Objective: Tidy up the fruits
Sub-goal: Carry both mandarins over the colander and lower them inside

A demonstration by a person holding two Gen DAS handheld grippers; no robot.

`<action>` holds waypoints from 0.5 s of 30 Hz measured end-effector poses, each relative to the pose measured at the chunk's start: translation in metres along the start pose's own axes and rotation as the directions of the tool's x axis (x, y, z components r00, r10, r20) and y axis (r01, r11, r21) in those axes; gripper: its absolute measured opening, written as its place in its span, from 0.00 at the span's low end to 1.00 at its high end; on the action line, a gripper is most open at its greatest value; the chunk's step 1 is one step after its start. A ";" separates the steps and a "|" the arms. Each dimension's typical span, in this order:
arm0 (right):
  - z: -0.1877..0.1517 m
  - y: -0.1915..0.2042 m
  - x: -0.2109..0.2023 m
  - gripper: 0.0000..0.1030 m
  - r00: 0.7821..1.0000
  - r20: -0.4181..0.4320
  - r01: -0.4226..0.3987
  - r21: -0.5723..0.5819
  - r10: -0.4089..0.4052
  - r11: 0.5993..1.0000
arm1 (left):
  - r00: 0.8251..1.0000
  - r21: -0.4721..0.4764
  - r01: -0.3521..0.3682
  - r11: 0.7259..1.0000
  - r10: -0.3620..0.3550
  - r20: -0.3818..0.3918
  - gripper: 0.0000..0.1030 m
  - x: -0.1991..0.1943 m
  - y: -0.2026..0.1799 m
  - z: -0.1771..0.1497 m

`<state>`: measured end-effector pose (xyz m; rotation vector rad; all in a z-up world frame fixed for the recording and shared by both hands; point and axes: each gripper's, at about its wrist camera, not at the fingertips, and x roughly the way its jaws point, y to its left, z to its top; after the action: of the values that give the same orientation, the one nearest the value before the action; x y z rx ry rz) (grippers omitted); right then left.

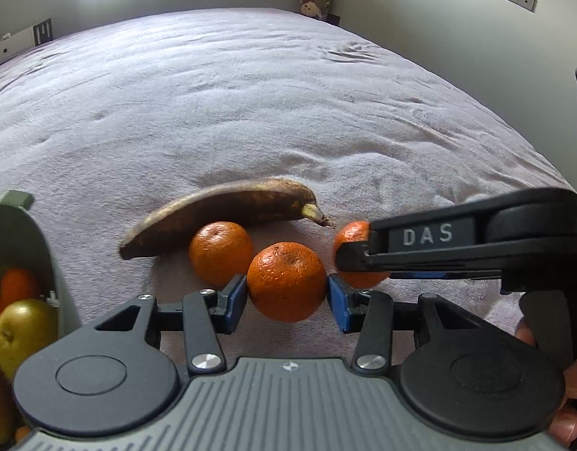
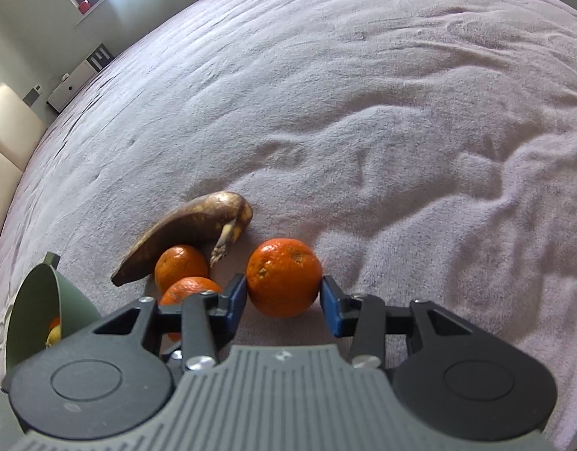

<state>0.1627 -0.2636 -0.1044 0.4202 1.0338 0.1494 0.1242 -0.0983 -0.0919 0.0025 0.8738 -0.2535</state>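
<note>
Pinching a mandarin each, the left gripper and right gripper should lift straight up, keeping pad pressure gentle on the soft peel. Both mandarins sit near the blanket's near edge. A third mandarin touches the overripe banana; the green bowl waits at left.

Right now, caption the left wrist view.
Left gripper clamps an orange beside a browned banana.
</note>
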 end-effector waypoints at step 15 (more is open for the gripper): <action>-0.002 0.019 -0.047 0.39 0.996 0.084 -0.039 -0.053 0.043 0.998 | 0.998 -0.015 -0.039 0.999 0.040 0.056 0.51 -0.052 0.003 0.008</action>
<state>0.1383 -0.2602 -0.0597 0.3978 0.9363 0.1930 0.0996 -0.0851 -0.0475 -0.0007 0.8188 -0.2097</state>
